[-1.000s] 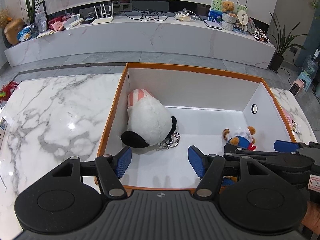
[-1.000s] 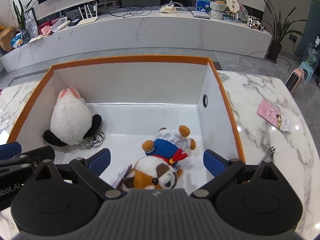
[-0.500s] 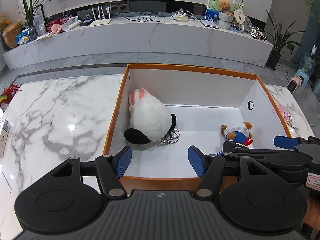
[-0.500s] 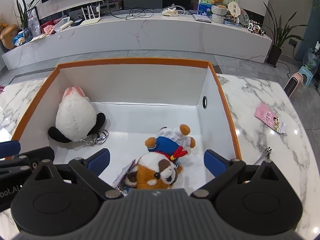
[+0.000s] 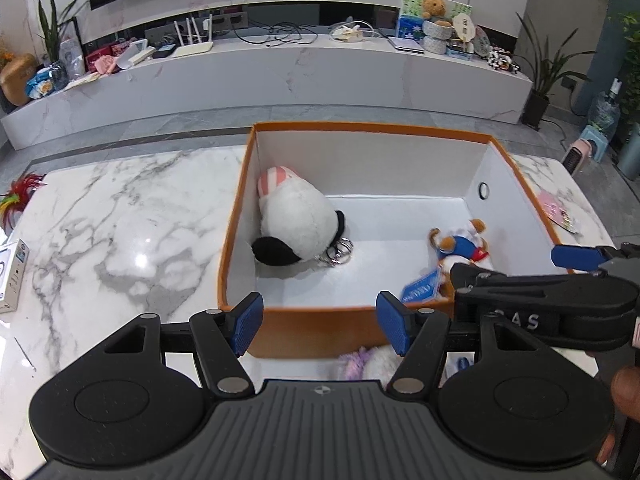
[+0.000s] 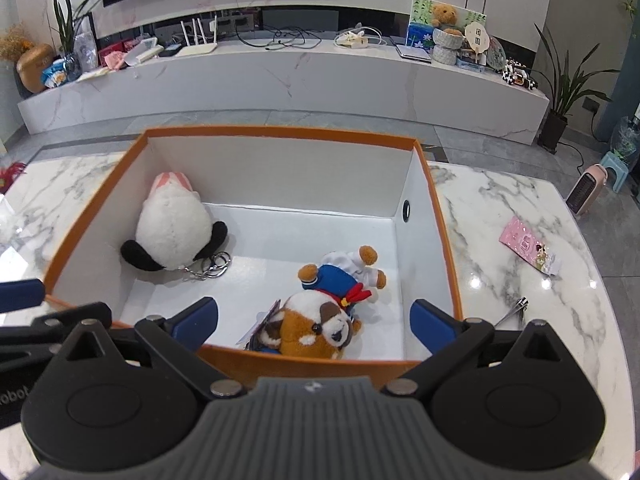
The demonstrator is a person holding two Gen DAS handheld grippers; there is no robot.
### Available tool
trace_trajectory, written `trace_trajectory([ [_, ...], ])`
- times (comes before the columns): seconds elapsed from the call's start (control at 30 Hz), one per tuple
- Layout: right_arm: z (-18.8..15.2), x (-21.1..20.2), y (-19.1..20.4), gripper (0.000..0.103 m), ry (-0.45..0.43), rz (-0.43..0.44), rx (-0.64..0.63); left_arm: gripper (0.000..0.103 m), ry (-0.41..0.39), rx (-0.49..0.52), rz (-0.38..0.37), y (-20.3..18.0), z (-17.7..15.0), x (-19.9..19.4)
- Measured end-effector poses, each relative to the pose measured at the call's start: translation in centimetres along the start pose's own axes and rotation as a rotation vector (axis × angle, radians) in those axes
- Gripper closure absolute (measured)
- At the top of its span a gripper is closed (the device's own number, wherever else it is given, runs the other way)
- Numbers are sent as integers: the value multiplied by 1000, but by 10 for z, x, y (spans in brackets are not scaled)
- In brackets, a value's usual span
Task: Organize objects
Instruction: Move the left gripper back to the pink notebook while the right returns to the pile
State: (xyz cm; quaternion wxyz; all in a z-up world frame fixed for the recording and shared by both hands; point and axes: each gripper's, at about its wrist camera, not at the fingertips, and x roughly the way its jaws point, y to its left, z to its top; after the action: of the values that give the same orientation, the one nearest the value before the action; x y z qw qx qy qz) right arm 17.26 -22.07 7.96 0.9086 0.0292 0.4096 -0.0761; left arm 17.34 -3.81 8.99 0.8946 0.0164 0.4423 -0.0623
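An orange box [image 5: 320, 322] with white inside stands on the marble table; it also shows in the right wrist view [image 6: 280, 132]. Inside lie a white-and-black plush with a key ring [image 5: 296, 224] [image 6: 172, 232] at the left and a brown plush in a blue sailor suit [image 6: 324, 308] [image 5: 460, 244] at the right. My left gripper [image 5: 320, 320] is open and empty before the box's near wall. My right gripper [image 6: 314, 316] is open and empty above that near wall. A purple-white plush [image 5: 368, 360] lies on the table in front of the box, partly hidden.
A pink packet [image 6: 530, 246] and nail clippers [image 6: 514, 310] lie on the table right of the box. A small white carton [image 5: 12, 276] and red feathers [image 5: 16, 196] sit at the far left. A long white TV bench [image 5: 280, 68] stands behind.
Both grippers have drawn back toward me and out of the box, still open. The box's near wall and the purple-white plush have come into view.
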Motion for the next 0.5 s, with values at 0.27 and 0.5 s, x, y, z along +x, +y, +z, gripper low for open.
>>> trace_trajectory([
  [0.27,-10,-24,-8,1,-25,0,-14,29,7,1,-26,6,-10,-10],
  [0.5,-27,-40,-22,1,-5,125,-3,29,27,-14,-43,26,-24,-13],
])
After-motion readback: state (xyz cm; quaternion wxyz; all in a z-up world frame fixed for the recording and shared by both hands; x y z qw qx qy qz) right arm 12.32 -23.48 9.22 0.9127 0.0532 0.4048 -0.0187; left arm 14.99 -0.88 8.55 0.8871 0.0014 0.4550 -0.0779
